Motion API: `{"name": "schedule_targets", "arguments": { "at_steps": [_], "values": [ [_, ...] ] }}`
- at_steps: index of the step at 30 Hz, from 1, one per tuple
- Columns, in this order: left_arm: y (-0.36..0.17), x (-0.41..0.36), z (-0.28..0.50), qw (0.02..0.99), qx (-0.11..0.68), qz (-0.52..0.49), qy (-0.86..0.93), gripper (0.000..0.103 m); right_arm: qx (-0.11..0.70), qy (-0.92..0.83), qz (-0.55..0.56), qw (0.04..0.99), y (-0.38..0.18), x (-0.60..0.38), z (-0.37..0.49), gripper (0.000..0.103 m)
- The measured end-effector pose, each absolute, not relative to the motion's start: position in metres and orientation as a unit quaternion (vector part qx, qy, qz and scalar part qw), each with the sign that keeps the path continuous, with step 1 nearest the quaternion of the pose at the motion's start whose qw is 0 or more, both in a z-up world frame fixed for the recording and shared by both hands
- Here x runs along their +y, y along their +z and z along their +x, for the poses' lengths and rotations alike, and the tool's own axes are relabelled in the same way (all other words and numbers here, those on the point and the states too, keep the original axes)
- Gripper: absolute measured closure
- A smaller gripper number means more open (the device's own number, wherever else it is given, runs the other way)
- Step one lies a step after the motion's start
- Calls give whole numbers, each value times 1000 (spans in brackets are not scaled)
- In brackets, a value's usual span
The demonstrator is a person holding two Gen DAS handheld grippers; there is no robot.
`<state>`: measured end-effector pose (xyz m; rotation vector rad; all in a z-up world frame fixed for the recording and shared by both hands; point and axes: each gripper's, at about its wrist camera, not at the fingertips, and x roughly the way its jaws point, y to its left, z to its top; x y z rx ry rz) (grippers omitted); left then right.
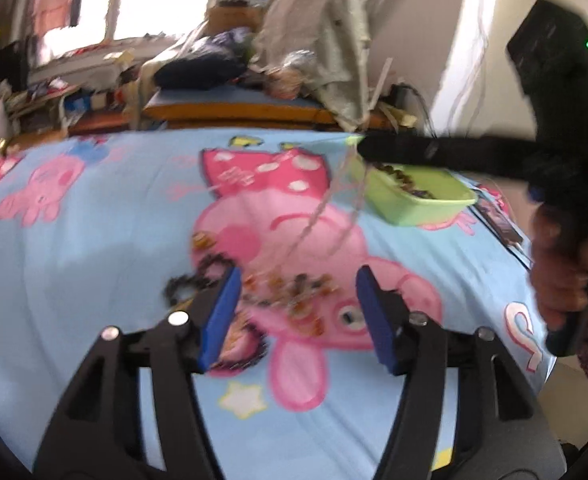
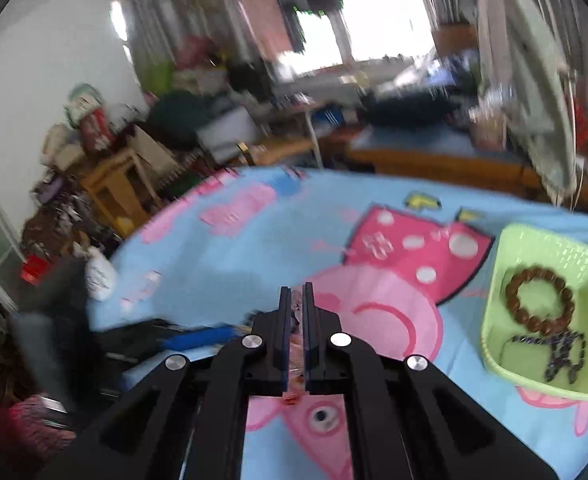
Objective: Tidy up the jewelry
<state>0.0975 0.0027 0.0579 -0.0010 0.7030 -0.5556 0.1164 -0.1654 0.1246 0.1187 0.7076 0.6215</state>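
Your right gripper (image 2: 296, 300) is clamped on the limp, light necklace (image 1: 326, 208); left gripper (image 1: 298, 280) jaws apart. Grip chain, not beads; basket (image 2: 550, 248) is beside it.

- No word, brand name or number can be read in either view.
- The pale blue cartoon-pig bedsheet (image 1: 94, 248) carries pink and white marks at its right edge, in the left wrist view, that look like large letters, but they are cut off and cannot be made out.
- A red-and-white package (image 2: 94, 130) among the clutter by the wall, in the right wrist view, bears printing too blurred to read.
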Motion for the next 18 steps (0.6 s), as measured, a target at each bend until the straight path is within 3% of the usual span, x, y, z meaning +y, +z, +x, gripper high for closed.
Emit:
{"name": "schedule_targets", "arguments": {
  "at_steps": [2, 5, 6, 7, 9, 18],
  "values": [
    [62, -11, 97, 904, 327, 13, -274, 35, 320, 310, 57, 893, 143, -170, 101, 103],
    [69, -29, 100, 902, 319, 17, -291, 35, 289, 321, 59, 900, 169, -176, 80, 103],
    [71, -33, 99, 900, 315, 20, -300, 45, 278, 321, 60, 903, 176, -179, 74, 103],
    [73, -40, 97, 896, 311, 30, -317, 68, 268, 321, 62, 906, 183, -183, 69, 103],
    [78, -50, 94, 883, 312, 40, -348, 98, 246, 317, 72, 913, 195, -195, 57, 103],
    [100, -67, 69, 838, 299, -6, -456, 98, 210, 255, 123, 936, 185, -270, 18, 103]
  ]
}}
